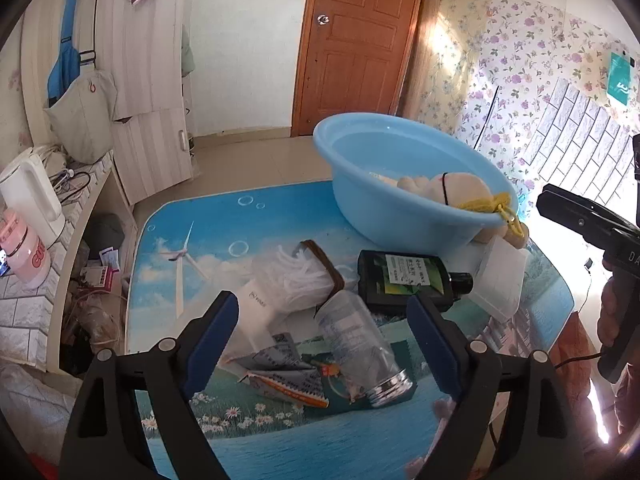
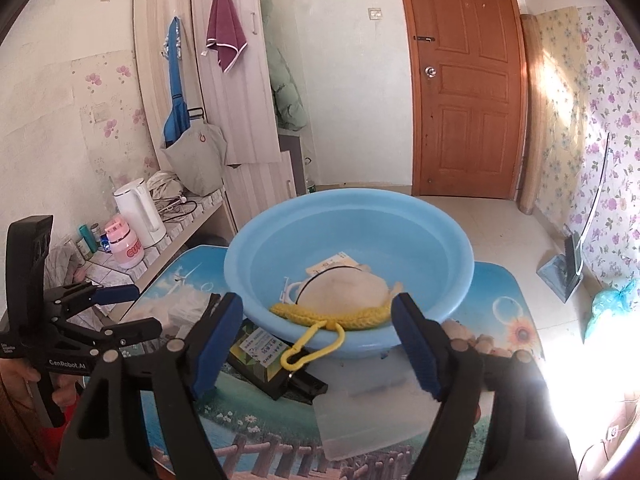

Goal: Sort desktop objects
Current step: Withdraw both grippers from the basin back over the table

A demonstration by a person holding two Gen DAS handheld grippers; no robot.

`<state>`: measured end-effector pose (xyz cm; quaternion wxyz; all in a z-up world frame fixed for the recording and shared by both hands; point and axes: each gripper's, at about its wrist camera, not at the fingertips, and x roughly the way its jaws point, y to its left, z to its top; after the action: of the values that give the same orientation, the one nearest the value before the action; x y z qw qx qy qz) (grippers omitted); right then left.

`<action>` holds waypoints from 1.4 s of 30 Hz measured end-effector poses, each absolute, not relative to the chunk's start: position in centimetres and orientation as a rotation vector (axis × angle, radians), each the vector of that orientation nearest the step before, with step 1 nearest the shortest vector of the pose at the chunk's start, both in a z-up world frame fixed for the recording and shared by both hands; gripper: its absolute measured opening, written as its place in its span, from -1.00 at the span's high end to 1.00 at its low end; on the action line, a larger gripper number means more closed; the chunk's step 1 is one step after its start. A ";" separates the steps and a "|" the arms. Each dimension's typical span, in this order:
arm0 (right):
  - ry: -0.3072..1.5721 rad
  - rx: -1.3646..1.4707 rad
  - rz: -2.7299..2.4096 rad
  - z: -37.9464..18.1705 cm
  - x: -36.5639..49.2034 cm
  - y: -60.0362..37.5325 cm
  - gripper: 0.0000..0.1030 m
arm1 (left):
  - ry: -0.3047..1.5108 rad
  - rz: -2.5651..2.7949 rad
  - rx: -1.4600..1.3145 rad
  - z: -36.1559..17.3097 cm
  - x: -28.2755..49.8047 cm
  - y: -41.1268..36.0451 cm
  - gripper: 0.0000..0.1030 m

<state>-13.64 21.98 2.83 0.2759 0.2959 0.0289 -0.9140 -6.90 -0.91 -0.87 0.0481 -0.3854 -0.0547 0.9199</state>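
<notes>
**Both grippers spread wide over a cluttered table, nothing held**

The table, covered in a printed sky-and-sea scene, fills the lower middle of both views. The blue basin is the largest item on it: centre of the right wrist view, upper right of centre in the left wrist view. Inside it lies a cream plush toy with a yellow knitted cord draped over the near rim, and a yellow clip hangs down outside the wall.

The right gripper has its blue fingers far apart with nothing between them; in its view the basin's near rim, cord and clip sit in the gap. Below that, a translucent white plastic box lies at lower centre, and a dark flat bottle with a green label lies beside the left finger.

The left gripper is likewise wide open and grasps nothing. A clear plastic bottle lies on its side in the gap between the fingers, metal cap toward the camera. Just left of it are a white tube and a crumpled printed packet. Beyond the fingertips, at centre, sits a clear bag of white strips, touching the dark bottle on its right.
</notes>
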 end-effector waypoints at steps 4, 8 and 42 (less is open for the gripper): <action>0.067 0.838 -2.470 1.9 -13.2 23.2 -0.50 | -0.174 2.805 -1.238 -2.1 -6.2 -1.3 -0.80; 0.049 0.898 -2.465 0.6 -13.0 24.0 -0.50 | -0.177 2.803 -1.281 -3.0 -5.8 -1.3 -0.82; 0.049 1.153 -2.403 -5.3 -11.4 24.5 -0.50 | -0.252 2.822 -1.410 -6.5 -5.6 -3.1 -0.82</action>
<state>-11.44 24.46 -5.28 0.2356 0.4202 0.0179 -0.8761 -5.58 -3.14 -6.48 -0.0114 -0.4455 -0.0796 0.8917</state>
